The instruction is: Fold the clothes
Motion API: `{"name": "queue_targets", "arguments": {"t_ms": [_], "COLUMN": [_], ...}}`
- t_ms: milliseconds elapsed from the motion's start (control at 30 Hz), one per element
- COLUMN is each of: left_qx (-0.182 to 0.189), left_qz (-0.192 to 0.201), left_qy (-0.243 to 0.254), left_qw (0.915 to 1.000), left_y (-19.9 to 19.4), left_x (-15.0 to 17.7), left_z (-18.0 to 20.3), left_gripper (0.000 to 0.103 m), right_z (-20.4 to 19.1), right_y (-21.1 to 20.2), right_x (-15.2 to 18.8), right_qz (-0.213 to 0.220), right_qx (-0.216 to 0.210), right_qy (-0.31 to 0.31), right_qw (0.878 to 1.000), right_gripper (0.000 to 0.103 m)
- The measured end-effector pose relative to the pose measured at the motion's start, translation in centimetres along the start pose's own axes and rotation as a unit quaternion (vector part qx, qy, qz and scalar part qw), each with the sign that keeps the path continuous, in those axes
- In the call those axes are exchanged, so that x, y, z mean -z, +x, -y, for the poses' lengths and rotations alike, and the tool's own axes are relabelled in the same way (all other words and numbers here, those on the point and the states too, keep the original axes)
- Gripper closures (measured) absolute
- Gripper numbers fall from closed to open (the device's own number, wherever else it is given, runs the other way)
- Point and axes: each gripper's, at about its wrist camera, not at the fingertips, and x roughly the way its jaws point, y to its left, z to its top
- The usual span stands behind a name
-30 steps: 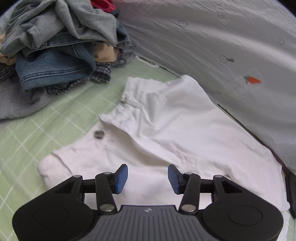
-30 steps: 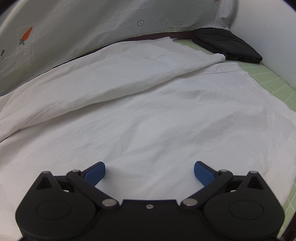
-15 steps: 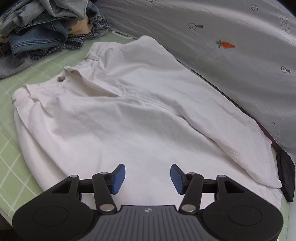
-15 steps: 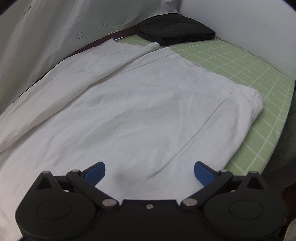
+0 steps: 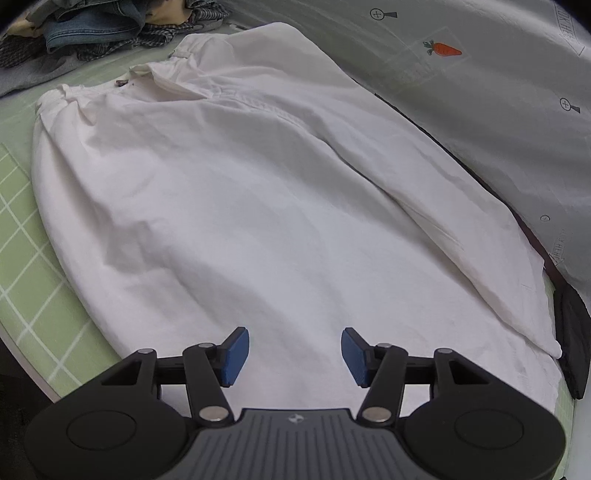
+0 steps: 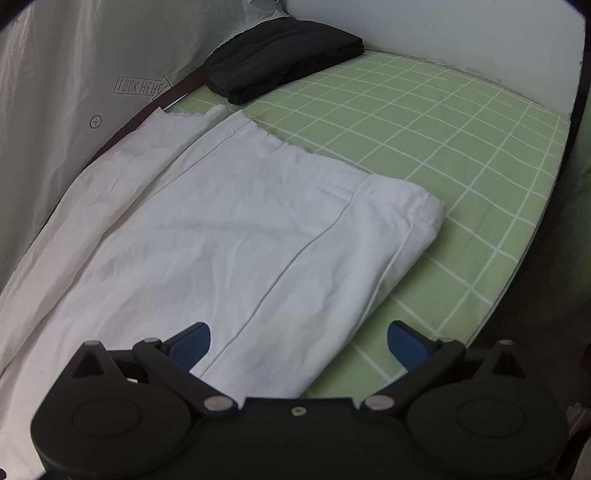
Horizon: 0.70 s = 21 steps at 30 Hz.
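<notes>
Over the white trousers [image 5: 258, 206], the left gripper [image 5: 291, 356] hangs with jaws partly apart, holding nothing. The right gripper [image 6: 297, 341] gapes wide over the trousers' edge [image 6: 258, 236], empty too. They lie flat on the green checked mat [image 6: 424, 125]. A clothes pile [image 5: 96, 26] is cut off at the frame's top; a black bundle [image 6: 280, 59] sits beyond the hems.

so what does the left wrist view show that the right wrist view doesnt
Only the left wrist view shows the waistband end of the white trousers, a button, the unfolded clothes pile and a carrot print on the grey sheet. Only the right wrist view shows the hem end, a "LOOK HERE" print and much bare green mat. Both show the trousers, the folded black garment and an open gripper: left, right.
</notes>
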Motion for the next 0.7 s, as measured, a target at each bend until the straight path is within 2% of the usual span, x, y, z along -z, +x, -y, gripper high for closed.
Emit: {"name": "queue_targets", "arguments": {"t_ms": [200,333,467,500,600,700], "left_qx": [0.001,-0.005,-0.007,-0.007,-0.012,-0.009], "left_qz": [-0.006,-0.001,-0.004,-0.006,-0.002,0.009], "left_qy": [-0.016,-0.028,-0.045,-0.05,-0.063,-0.076], "left_qw": [0.9999,0.9996,0.999,0.9987,0.9979,0.997], "left_y": [-0.4,-0.9,-1.0,-1.0,-1.5,-2.2], "left_x": [1.4,1.7,1.6,1.4,0.9,-0.2], "left_z": [0.3,-0.3,-1.5,-2.0,-3.3,-5.0], "left_gripper": [0.034,0.021,0.013,0.013,0.01,0.01], "right_z": [2.2,2.7,2.4,2.4,2.4,2.0], "right_y": [0.2,0.3,0.8,1.0,2.1,2.3], "right_x": [-1.1,-0.4,0.3,0.6,1.9,3.2], "right_qz": [-0.015,-0.047,-0.066,-0.075,-0.108,-0.107], "right_qx": [-0.083,-0.158,-0.199,-0.214,-0.269,-0.289], "right_qy": [0.084,0.13,0.162,0.176,0.242,0.279], "right_qw": [0.993,0.978,0.964,0.958,0.926,0.909], "right_gripper": [0.0,0.0,0.0,0.0,0.0,0.0]}}
